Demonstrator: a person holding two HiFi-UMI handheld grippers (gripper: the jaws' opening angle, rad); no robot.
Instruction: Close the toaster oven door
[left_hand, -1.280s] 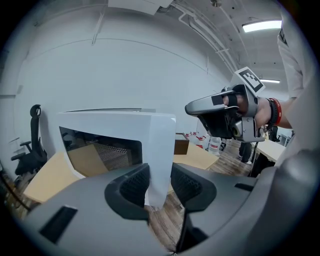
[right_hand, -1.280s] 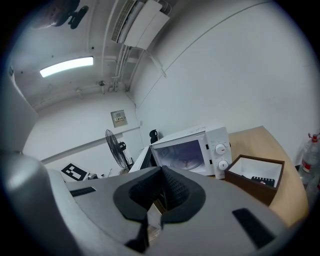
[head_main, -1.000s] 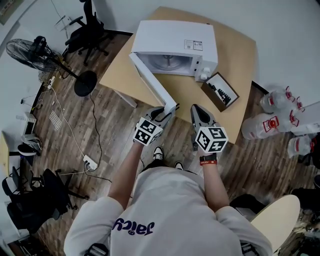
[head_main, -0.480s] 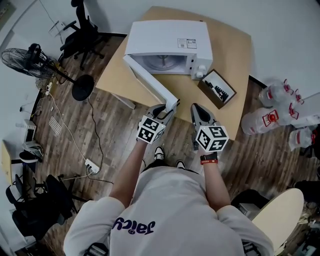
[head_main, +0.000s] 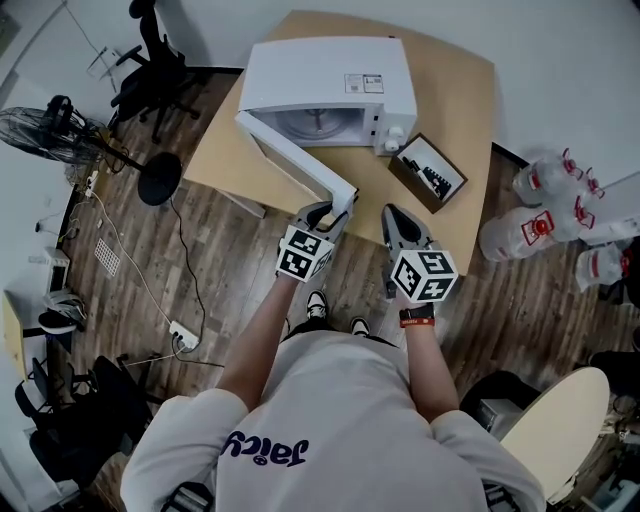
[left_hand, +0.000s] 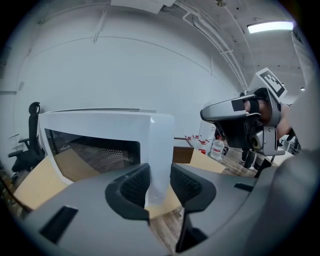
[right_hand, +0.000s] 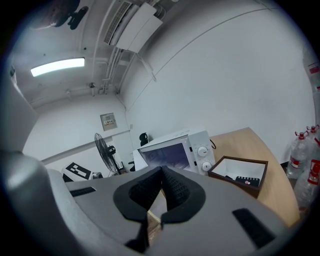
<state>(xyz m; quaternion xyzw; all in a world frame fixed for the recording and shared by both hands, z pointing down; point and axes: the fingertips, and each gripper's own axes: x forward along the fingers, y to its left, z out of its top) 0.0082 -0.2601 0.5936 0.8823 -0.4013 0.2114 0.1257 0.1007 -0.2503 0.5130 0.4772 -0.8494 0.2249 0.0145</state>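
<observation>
A person closes a white toaster oven (head_main: 320, 75) that stands at the back of a wooden table (head_main: 455, 110). Its door (head_main: 295, 160) is hinged at the left and swung out toward the person over the table's near edge. The left tongs (head_main: 333, 210) have the door's free edge between their pads, about half open and closing on the panel, the pads touching both faces. The right tongs (head_main: 392, 215) hang just beside them, pinched together and empty.

The hold sits only on the very edge, so it may slip off if the hand pushes straight in and does not follow the door's arc. A hard push could also slide the oven back on the table. If the tongs are not let go in time, they may be caught between door and frame, or brush the small brown tray (head_main: 428, 172) by the oven's knob side.

Compared with a second earlier, the door stands at a narrower angle to the oven's front. The left tongs have moved up with it, while the right tongs have barely shifted.
</observation>
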